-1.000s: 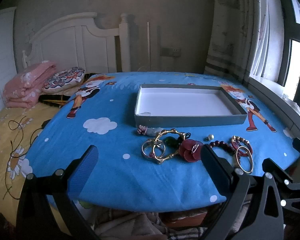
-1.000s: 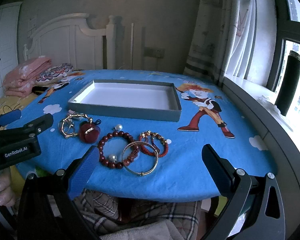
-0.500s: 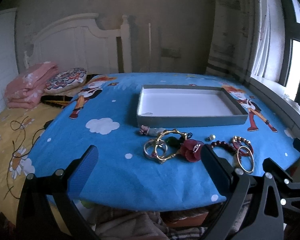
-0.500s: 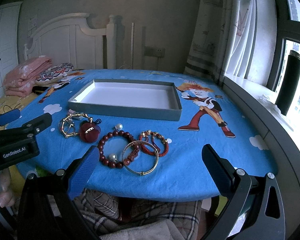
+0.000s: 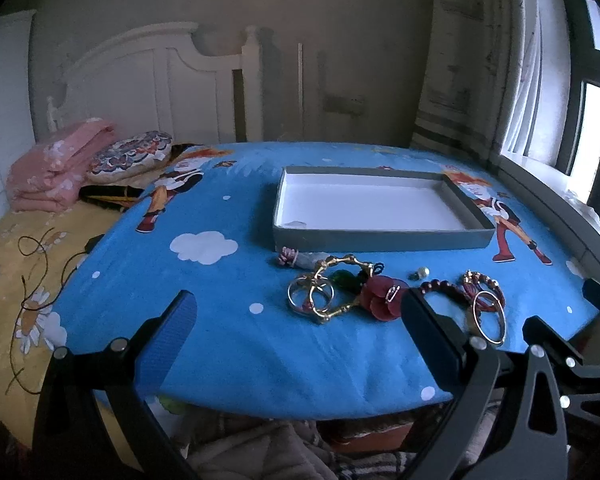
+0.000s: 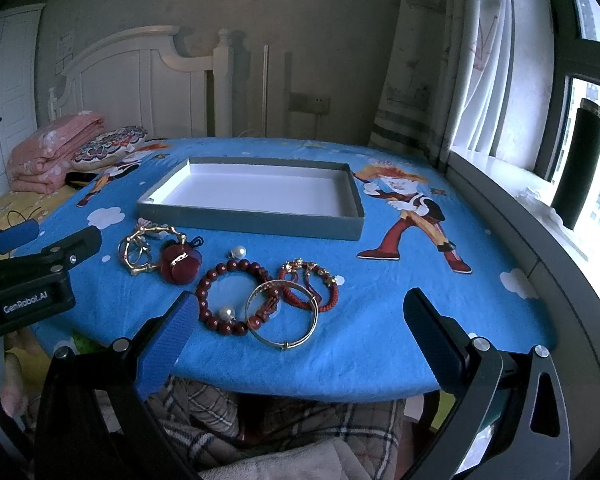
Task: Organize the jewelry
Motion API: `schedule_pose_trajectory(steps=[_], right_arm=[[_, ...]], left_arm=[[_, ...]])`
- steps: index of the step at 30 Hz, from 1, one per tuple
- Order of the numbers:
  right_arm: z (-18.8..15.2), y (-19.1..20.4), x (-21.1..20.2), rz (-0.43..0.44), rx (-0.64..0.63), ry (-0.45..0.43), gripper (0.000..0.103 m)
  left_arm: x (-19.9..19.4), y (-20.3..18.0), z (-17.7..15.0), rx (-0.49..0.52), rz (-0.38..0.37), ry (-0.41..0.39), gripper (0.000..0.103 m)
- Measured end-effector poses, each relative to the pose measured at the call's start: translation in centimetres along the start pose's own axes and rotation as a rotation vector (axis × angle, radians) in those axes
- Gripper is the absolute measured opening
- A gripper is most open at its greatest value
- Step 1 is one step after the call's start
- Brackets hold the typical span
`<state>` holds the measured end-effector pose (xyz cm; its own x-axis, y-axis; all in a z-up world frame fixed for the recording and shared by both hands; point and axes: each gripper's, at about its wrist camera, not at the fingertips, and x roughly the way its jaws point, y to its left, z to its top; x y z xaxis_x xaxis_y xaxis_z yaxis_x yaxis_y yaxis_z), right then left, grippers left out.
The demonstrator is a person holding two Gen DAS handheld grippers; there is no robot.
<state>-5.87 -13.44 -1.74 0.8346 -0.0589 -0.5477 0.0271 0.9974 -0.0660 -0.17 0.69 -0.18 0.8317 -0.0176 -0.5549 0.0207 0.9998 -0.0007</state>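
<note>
Both tools, left (image 5: 296,328) and right (image 6: 296,328), hover spread wide, holding nothing. Jewelry lies on the counter (image 6: 380,332): bangle (image 6: 283,315), bead bracelet (image 6: 230,296), at 6 o'clock of the tray (image 6: 252,222).

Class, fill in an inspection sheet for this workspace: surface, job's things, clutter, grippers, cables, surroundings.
Surface: blue cartoon cloth over table.
Job's things: grey tray, white inside, holds no jewelry; red bead bracelet, gold bangle, red cord bracelets, red flower piece on the cloth before it.
Clutter: nothing seen.
Grippers: left gripper and right gripper open, holding nothing.
Cables: dark cord on yellow bedding.
Surroundings: white headboard, curtain, window.
</note>
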Motion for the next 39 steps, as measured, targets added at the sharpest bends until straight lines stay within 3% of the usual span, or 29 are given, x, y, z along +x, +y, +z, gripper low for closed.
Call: schedule_pose_trajectory(steps=[12, 17, 19, 23, 29, 39], right_arm=[[0.2, -0.9, 0.3, 0.013, 0.023, 0.004, 0.096], [0.2, -1.5, -0.2, 0.02, -0.015, -0.077, 0.096], [-0.1, -1.6, 0.1, 0.027, -0.032, -0.086, 0.096], [-1.3, -1.6, 1.4, 0.074, -0.034, -0.06, 0.096], [-1.9, -0.9, 3.0, 0.114, -0.04, -0.027, 0.086], [-2.2, -0.8, 6.2, 0.121, -0.031, 0.052, 0.075]], left_arm=[[0.1, 0.3, 0.1, -0.014, -0.025, 0.003, 0.098], [0.0, 1.7, 0.8, -0.07, -0.088, -0.052, 0.098], [0.1, 2.4, 1.2, -0.082, -0.062, -0.072, 0.098], [1.2, 2.6, 1.4, -0.045, -0.01, -0.066, 0.098], [3.2, 2.4, 0.5, -0.037, -0.064, 0.007, 0.098], [4.8, 1.5, -0.4, 0.056, -0.075, 0.013, 0.098]])
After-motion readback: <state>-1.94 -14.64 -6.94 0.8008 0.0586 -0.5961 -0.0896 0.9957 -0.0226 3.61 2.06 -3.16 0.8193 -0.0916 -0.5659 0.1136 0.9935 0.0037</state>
